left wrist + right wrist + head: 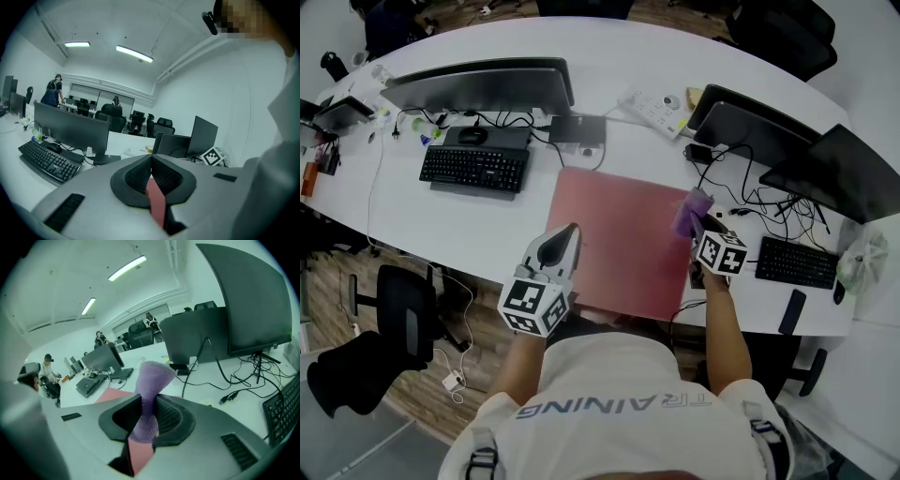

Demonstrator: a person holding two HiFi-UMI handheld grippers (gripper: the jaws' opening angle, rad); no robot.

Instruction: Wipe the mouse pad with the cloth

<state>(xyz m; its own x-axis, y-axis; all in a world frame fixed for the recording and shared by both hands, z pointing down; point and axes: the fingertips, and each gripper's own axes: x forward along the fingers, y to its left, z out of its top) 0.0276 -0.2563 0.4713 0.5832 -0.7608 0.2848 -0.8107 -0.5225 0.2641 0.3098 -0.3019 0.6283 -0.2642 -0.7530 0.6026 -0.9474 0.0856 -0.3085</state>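
Right gripper clenched on the cloth; in the right gripper view the purple cloth is pinched at its waist between the jaws, a tuft flaring out past the tips. Left gripper has its jaws pressed together with nothing between them; in the left gripper view only a sliver of red pad shows through the gap below the left gripper's meeting tips. The pad, red and near square, lies centre of the head view on the white desk. The cloth sits at the pad's right edge, a little above mid-height; I cannot tell whether it touches the surface yet or hangs just over it. From the cloth nearly the whole pad spreads toward frame left and down, so the stroke likely runs leftward across it, then back in lower bands. The right gripper is the nearer working tool. The left one sits at the pad's lower left edge, placed to pin that corner if the pad creeps. Cables lie just right of the cloth, a possible snag on any return stroke.
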